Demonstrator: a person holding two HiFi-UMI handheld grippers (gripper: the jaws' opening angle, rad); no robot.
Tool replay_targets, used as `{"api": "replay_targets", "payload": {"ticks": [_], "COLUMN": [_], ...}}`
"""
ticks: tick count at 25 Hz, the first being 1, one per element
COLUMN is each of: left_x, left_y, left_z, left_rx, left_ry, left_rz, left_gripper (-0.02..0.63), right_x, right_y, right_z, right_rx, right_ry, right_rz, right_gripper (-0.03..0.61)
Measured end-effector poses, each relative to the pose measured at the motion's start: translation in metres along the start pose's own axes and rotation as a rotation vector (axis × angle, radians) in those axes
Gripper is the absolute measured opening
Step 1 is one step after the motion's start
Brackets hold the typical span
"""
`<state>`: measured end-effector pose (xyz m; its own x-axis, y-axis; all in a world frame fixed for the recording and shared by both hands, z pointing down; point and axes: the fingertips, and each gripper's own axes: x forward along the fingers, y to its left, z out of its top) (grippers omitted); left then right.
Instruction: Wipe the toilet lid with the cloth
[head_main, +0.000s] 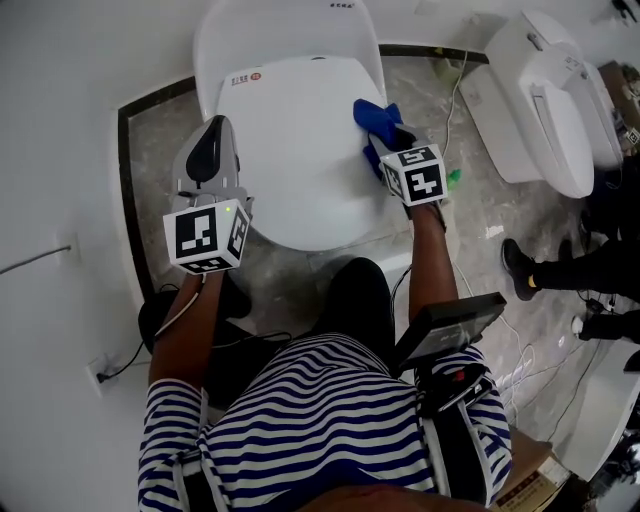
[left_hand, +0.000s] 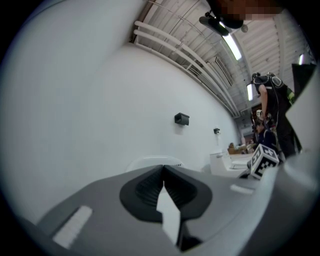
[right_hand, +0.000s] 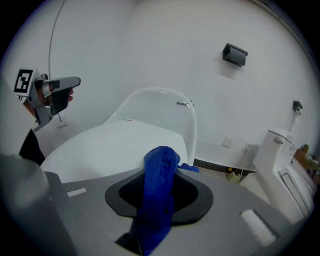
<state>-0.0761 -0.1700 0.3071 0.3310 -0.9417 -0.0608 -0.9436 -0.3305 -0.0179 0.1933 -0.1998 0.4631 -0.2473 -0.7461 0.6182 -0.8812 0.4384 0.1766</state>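
1. Blue cloth (head_main: 378, 122), bunched, at the right rim of the closed toilet lid (head_main: 285, 150), toward the lid's far end.
2. Clamped there by the right gripper (head_main: 388, 140). Jaws narrowed tight onto the fabric, one fold standing up above them and a loose tail hanging below, as shown in the right gripper view (right_hand: 159, 192).
3. Actual contact between cloth and lid surface: impossible to tell from either view.
4. Long axis of the lid: straight away from the person toward the tank (head_main: 290, 30) behind it. Nearly all of the bare white surface to the left of the cloth.
5. Likely next stroke, by judgement only: leftward across the lid from its right rim, then back along that long axis.
6. Left gripper (head_main: 213, 135) over the lid's left rim, nearer the person's end, well apart from the cloth. Jaws pressed together on nothing and aimed up at the wall rather than down at the lid.
7. Nearer of the two by far: the right gripper, already loaded. Probably a one-handed wipe, with the left kept clear.
8. Off to the right of the lid, well apart: a second toilet (head_main: 550, 100) on the marble floor (head_main: 470, 210).
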Motion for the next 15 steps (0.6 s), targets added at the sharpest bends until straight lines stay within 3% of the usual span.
{"api": "replay_targets", "payload": {"ticks": [6, 15], "left_x": [0.006, 0.012], "left_y": [-0.011, -0.016], "left_z": [-0.004, -0.006], "left_rx": [0.004, 0.003], "left_ry": [0.011, 0.017], "left_rz": [-0.011, -0.014], "left_gripper": [0.002, 0.002], "right_x": [-0.003, -0.004], "right_y": [-0.026, -0.03], "right_z": [-0.023, -0.025], "right_rx": [0.072, 0.067], "right_ry": [0.019, 0.015], "right_rz": [-0.017, -0.023], "right_gripper": [0.117, 0.115]}}
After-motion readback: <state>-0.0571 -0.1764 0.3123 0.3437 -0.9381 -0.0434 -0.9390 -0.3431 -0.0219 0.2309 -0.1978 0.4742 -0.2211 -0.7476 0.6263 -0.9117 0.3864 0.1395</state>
